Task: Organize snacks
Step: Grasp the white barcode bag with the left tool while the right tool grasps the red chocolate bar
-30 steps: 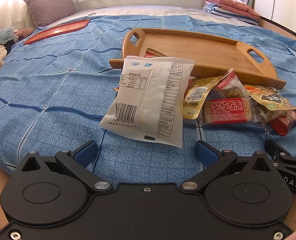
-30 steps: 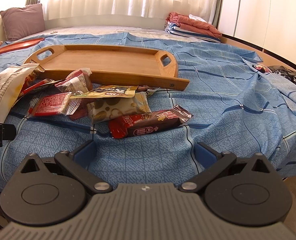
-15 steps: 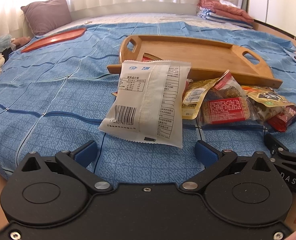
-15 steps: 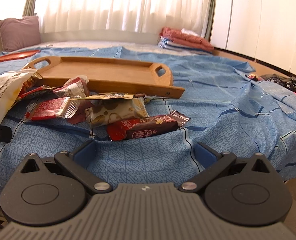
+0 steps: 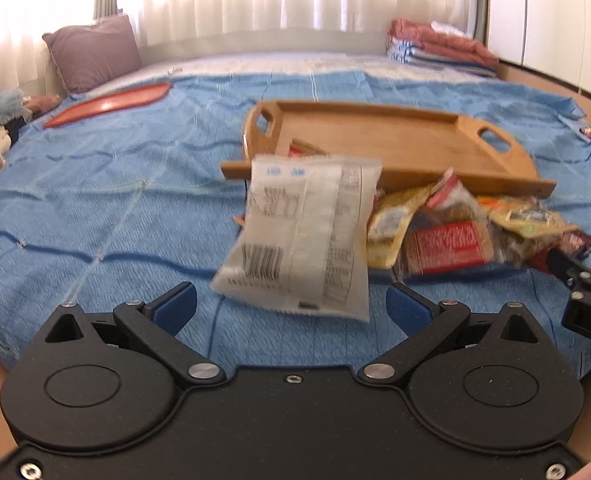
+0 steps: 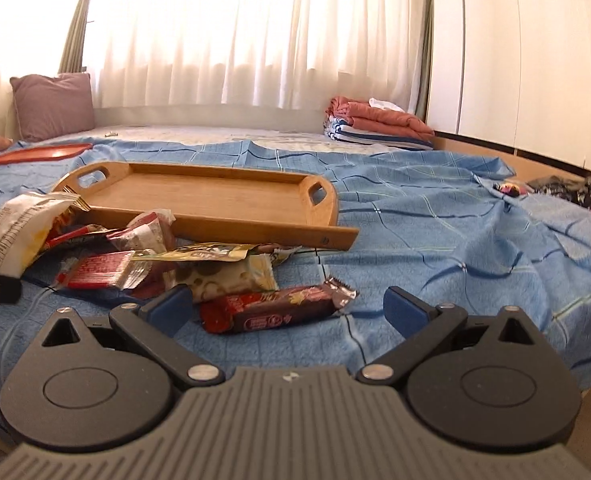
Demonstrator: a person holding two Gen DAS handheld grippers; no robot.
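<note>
A pile of snack packets lies on the blue bedspread in front of a wooden tray (image 5: pixel 395 144) with two handles; the tray also shows in the right wrist view (image 6: pixel 215 196). A large white packet (image 5: pixel 303 236) leans at the pile's left, over the tray's near edge. My left gripper (image 5: pixel 291 308) is open and empty just short of it. A red packet (image 5: pixel 447 246) and yellow packets lie to its right. My right gripper (image 6: pixel 287 306) is open and empty, with a dark red-brown bar (image 6: pixel 275 312) lying between its fingers on the bed.
A red oval tray (image 5: pixel 107 106) lies far left on the bed, near a mauve pillow (image 5: pixel 93 52). Folded blankets (image 6: pixel 375 124) sit at the far right. Clothes lie off the bed's right edge (image 6: pixel 575 192). The right gripper's tip shows at the left view's right edge (image 5: pixel 583 292).
Both grippers have dropped lower and tilted up, so more of the curtain and room shows. The right gripper has closed in on the red-brown bar. The snacks have not moved.
</note>
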